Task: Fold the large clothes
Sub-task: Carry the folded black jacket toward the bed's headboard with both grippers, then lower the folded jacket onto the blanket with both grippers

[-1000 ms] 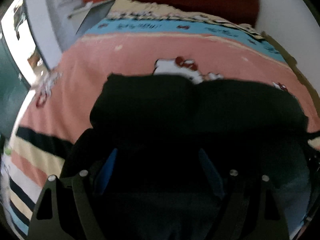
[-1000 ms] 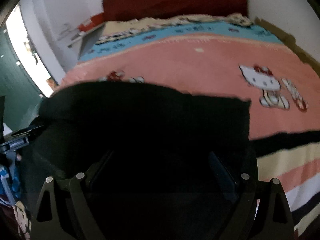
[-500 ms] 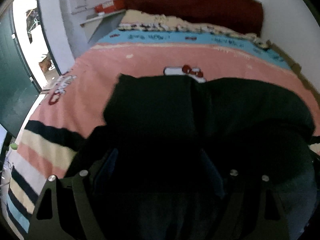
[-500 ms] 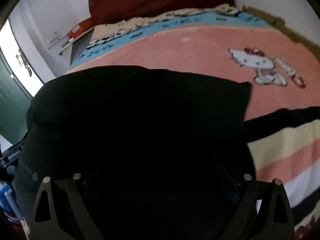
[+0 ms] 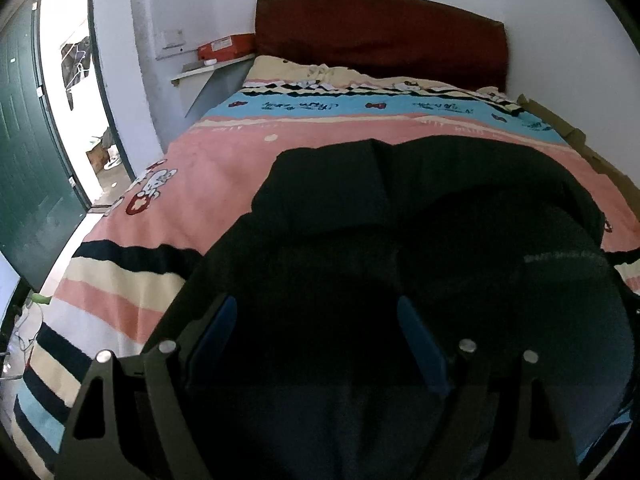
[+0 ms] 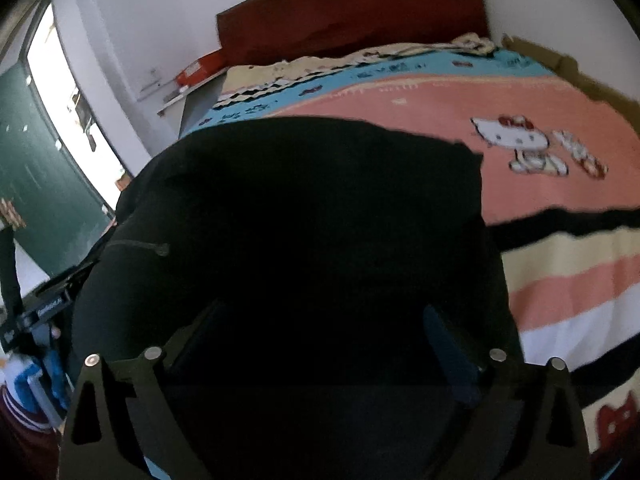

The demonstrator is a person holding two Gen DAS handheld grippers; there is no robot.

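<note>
A large black garment [image 5: 400, 208] lies spread across the pink cartoon-cat blanket [image 5: 224, 160] on the bed, and fills the lower half of both views. My left gripper [image 5: 316, 304] hangs over its near part. The blue pads [image 5: 216, 328] stand wide apart with their inner faces bare, dark cloth below them. In the right wrist view the garment [image 6: 304, 200] has a straight far edge and a square right corner. My right gripper [image 6: 320, 308] is above it with jaws opening, and no cloth is pinched. The garment's near edge is hidden under both grippers.
A dark red headboard [image 5: 380, 36] closes the far end of the bed. A shelf with an orange box [image 5: 224, 46] and a green door [image 5: 28, 168] are on the left. Cardboard [image 5: 576, 140] lines the right side. The left gripper's body [image 6: 44, 308] shows at the right view's left edge.
Both cameras have moved forward over the bed and tipped up, showing more headboard. In the left view the garment's far edge now hides the cat print. The right jaws stand wider.
</note>
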